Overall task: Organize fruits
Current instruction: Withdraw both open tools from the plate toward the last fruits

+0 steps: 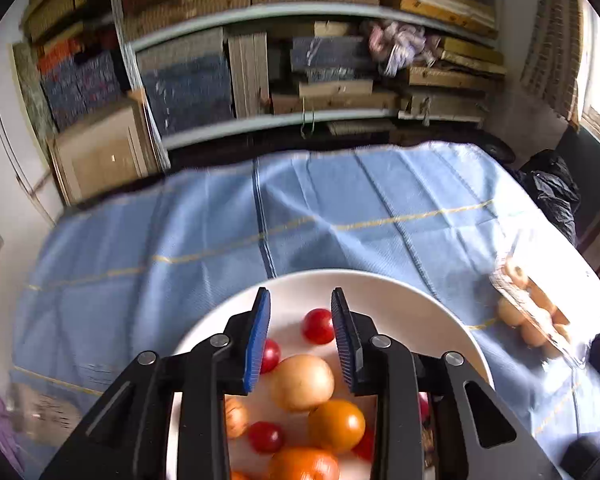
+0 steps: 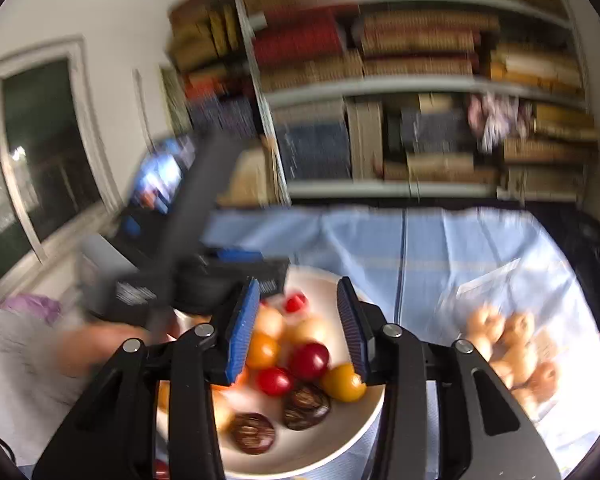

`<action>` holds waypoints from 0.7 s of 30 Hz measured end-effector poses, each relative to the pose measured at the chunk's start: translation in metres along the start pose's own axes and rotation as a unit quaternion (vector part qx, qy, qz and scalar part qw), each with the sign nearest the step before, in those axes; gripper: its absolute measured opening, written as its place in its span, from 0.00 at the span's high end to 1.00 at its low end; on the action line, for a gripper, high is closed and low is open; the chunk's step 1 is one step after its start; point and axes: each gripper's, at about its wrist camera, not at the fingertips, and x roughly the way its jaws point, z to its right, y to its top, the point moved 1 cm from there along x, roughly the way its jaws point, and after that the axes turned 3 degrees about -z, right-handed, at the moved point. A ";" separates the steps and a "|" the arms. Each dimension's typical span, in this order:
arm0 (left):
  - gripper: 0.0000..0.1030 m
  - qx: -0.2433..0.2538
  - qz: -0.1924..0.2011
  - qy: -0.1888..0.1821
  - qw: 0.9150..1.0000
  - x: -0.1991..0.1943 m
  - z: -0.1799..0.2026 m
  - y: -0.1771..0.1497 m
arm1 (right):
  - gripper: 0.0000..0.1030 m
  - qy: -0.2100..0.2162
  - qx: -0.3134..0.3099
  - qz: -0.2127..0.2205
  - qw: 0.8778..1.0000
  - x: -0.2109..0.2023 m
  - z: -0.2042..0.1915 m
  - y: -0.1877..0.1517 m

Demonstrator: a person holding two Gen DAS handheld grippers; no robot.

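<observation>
A white plate (image 1: 380, 284) on the blue cloth holds mixed small fruit: red cherry tomatoes (image 1: 318, 326), a pale yellow fruit (image 1: 302, 382) and an orange tomato (image 1: 336, 426). My left gripper (image 1: 300, 292) hovers over the plate, its blue pads apart with nothing between them. In the right wrist view the same plate (image 2: 340, 440) also shows two dark brown round fruits (image 2: 306, 406) near its front rim. My right gripper (image 2: 299, 282) stands open above it and holds nothing. The left tool's black housing (image 2: 220, 280) and a hand (image 2: 100, 344) appear blurred at the plate's left.
A clear plastic pack of pale tan round fruits (image 1: 532, 312) (image 2: 512, 344) lies right of the plate. The blue tablecloth (image 1: 260, 220) stretches to the far table edge. Bookshelves (image 1: 300, 60) stand behind it, and a black bag (image 1: 552, 188) sits at the right.
</observation>
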 end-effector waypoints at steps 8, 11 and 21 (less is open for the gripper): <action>0.55 0.023 0.070 0.015 0.997 -0.110 -0.009 -0.041 | 0.45 0.048 -0.055 0.078 0.994 -0.109 -0.060 -0.004; 0.44 0.018 0.088 0.019 0.996 -0.142 -0.014 -0.073 | 0.34 0.054 -0.067 0.081 0.993 -0.135 -0.076 -0.021; 0.44 0.020 0.039 0.025 0.999 -0.136 -0.010 -0.205 | 0.14 0.023 -0.020 0.063 0.998 -0.145 -0.077 -0.099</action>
